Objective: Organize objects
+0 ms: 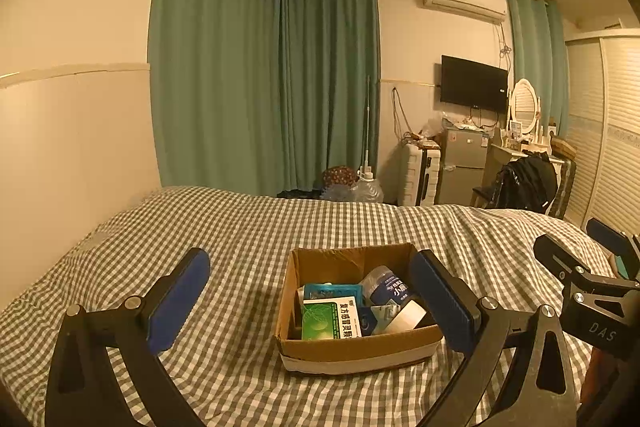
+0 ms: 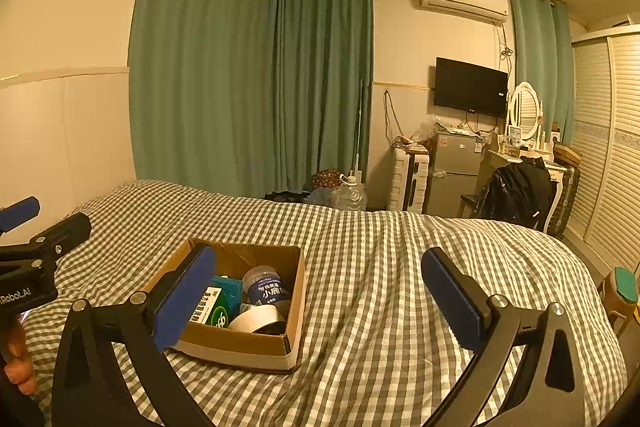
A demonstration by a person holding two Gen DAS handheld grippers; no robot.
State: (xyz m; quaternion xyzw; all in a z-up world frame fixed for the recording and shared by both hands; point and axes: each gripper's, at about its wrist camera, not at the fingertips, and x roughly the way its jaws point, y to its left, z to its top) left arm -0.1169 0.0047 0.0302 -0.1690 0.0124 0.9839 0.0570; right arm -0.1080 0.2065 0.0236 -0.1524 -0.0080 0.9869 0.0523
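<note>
A brown cardboard box (image 1: 360, 349) sits on the checked bed cover and also shows in the right wrist view (image 2: 240, 345). Inside lie a green and white medicine box (image 1: 330, 319), a teal packet (image 1: 332, 291), a clear bottle with a blue label (image 1: 386, 287) and a white roll of tape (image 2: 258, 321). My left gripper (image 1: 308, 293) is open and empty, held above the bed just in front of the box. My right gripper (image 2: 320, 301) is open and empty, to the right of the box.
The bed (image 2: 400, 267) with its green checked cover fills the foreground. Beyond its far edge stand a water jug (image 2: 352, 195), a white suitcase (image 2: 410, 183), a small fridge (image 2: 456, 171) and a chair with a black jacket (image 2: 516, 195). A wall runs along the left.
</note>
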